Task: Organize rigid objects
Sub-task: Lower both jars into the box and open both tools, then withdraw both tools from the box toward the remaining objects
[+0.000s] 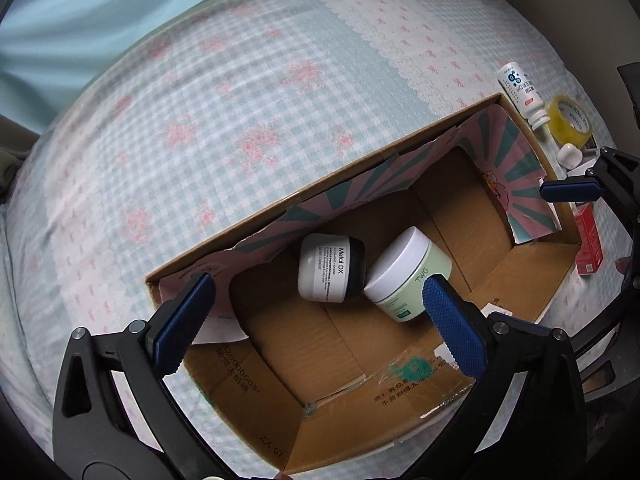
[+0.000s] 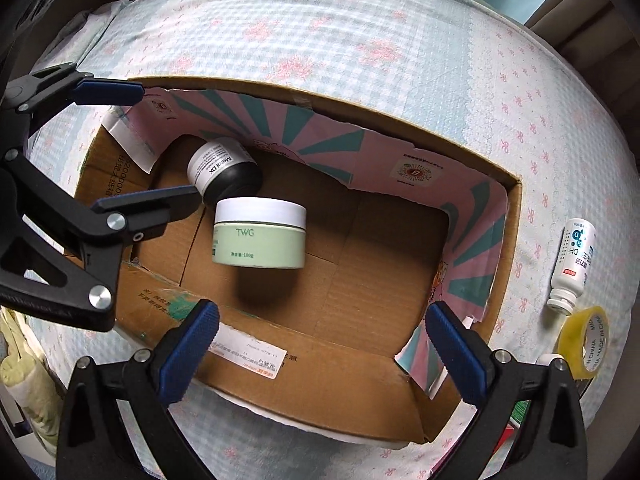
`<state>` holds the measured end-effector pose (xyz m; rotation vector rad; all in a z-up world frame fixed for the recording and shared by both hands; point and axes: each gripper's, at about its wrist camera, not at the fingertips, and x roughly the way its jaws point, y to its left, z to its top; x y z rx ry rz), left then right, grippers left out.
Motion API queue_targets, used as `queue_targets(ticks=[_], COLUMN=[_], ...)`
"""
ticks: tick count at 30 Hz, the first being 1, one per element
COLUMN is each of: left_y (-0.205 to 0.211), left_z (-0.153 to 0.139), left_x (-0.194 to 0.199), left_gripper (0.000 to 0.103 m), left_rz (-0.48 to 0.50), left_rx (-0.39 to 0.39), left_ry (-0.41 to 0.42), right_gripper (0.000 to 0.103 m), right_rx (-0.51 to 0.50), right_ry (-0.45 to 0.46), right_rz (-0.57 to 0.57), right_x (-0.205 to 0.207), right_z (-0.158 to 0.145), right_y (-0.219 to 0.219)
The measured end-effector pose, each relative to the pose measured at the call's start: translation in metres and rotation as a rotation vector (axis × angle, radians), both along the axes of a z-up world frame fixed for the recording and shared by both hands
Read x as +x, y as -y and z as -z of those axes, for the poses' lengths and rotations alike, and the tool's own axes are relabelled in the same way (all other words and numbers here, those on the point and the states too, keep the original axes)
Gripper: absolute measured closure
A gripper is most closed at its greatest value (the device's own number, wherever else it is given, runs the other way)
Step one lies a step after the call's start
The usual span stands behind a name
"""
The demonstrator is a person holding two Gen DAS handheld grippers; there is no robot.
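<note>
An open cardboard box lies on the bed. Inside it lie a white and black "Metal DX" jar and a pale green "TWG" jar with a white lid, side by side. My left gripper is open and empty over the box's near left part; it also shows in the right wrist view. My right gripper is open and empty over the box's near edge; one of its fingers shows in the left wrist view.
Outside the box's right end lie a white bottle, a roll of yellow tape, a small white cap and a red packet. The bed has a checked floral cover.
</note>
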<state>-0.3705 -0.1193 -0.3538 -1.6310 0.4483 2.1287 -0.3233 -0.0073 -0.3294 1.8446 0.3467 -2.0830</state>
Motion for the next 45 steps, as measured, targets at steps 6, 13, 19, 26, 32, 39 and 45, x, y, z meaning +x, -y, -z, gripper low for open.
queue_targets(ticks=[6,13,19,26,32,39,45], left_y=[0.03,0.061,0.071,0.06,0.026,-0.036,-0.099], left_z=[-0.04,-0.099,-0.15,-0.182,-0.201,-0.21,-0.207], left_x=[0.013,0.046,0.081,0.129,0.169,0.206,0.228], left_gripper=[0.0,0.0,0.0,0.0,0.0,0.0,0.0], left_rz=[-0.087,-0.188,-0.26,-0.302,-0.29,-0.295,-0.365], left_rx=[0.015,0.047,0.046,0.093,0.125,0.15,0.184], left_ry=[-0.032,-0.098,-0.186,-0.175,-0.169,-0.177,-0.187], right_gripper=[0.0,0.0,0.0,0.0,0.0,0.0,0.0], right_rx=[0.046,-0.011,-0.023,-0.043,-0.055,-0.051,-0.093], right_ry=[-0.037,-0.094,-0.174,-0.242,-0.295,-0.345,-0.379], right_rz=[-0.043,0.002,0.115,0.238,0.31,0.294,0.208], right_x=[0.004,0.042,0.066,0.098,0.133,0.151,0.146], right_z=[-0.041,-0.079,-0.106,-0.151,-0.181,-0.195,-0.196], right_y=[-0.001,0.014,0.014,-0.026,-0.081,-0.15,-0.218])
